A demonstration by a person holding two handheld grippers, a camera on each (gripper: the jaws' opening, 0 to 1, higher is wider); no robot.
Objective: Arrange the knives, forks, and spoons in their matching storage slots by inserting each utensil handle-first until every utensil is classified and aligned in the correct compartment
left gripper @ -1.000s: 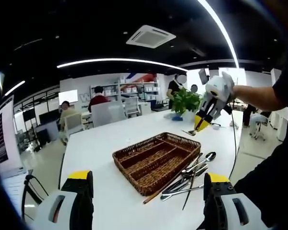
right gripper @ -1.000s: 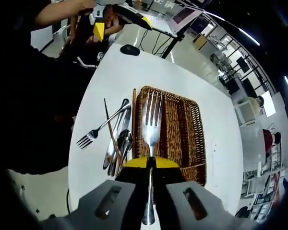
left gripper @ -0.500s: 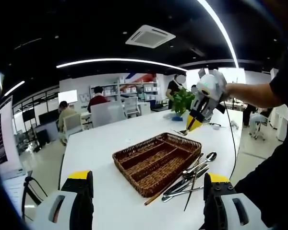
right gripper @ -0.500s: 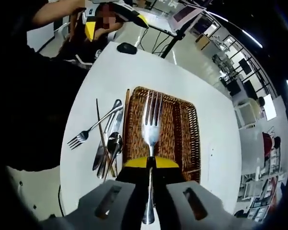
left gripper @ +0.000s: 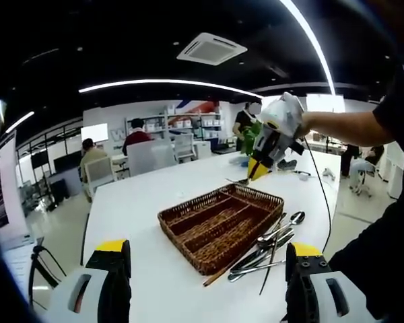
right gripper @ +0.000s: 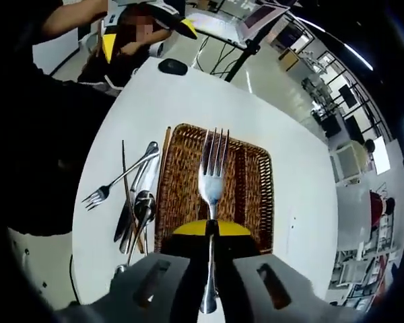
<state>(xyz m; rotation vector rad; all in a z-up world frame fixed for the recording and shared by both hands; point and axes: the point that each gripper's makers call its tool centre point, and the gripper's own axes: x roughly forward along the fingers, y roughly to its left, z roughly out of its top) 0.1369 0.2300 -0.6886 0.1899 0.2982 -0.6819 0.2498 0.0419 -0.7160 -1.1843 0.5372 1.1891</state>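
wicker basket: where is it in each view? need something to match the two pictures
Left gripper view: the wicker basket sits at centre, lower half, on the white table, with the loose cutlery pile along its right side.
Right gripper view: the basket lies at centre under the fork held in the right gripper; the cutlery pile is to its left.
Shared landmark: that cutlery pile beside the basket.

Fork [right gripper: 212, 176]: polished metal, glossy, clamped in right gripper [right gripper: 211, 230]. Basket [right gripper: 250, 195]: brown woven wicker, rough, matt. Loose utensils [right gripper: 133, 210]: shiny metal. Table [right gripper: 202, 97]: smooth white, faint sheen. Gripper tips yellow, bodies grey plastic, matt.
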